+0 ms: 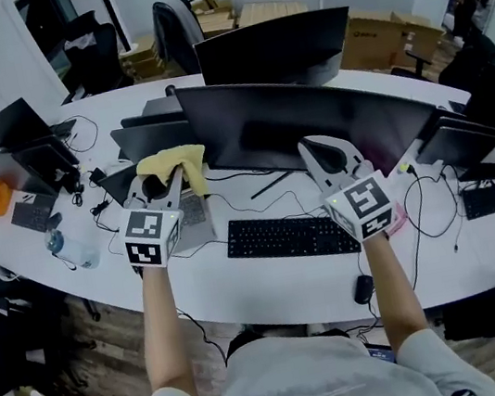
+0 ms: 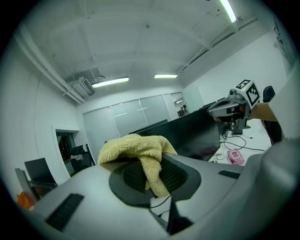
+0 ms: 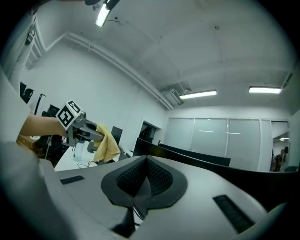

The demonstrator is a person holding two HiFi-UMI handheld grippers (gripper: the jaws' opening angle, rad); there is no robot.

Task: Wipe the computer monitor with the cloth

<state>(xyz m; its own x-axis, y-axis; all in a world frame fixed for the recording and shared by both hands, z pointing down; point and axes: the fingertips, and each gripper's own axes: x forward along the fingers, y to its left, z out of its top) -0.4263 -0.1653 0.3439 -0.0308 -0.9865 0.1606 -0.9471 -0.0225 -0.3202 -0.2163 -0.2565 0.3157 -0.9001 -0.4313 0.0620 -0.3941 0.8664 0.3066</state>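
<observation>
- While my left claw [image 2: 152,177] pinches the yellow cloth [image 2: 140,147] tight, the cloth sits bunched by the left end of the wide monitor [image 1: 310,121]; I cannot tell if it touches.
- My right claw [image 3: 144,180] is pressed together on nothing, near the screen's right half.
- To wipe well, I judge I should lay the loose fold flat on the screen, press lightly, sweep left to right in overlapping rows, and hold my hard jaws off the panel.

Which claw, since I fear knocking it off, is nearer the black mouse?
Right. The mouse lies at the desk's near edge, just beside the right forearm and behind the right claw. The left claw, shut on the yellow cloth, is farther off, beyond the keyboard's left end.
</observation>
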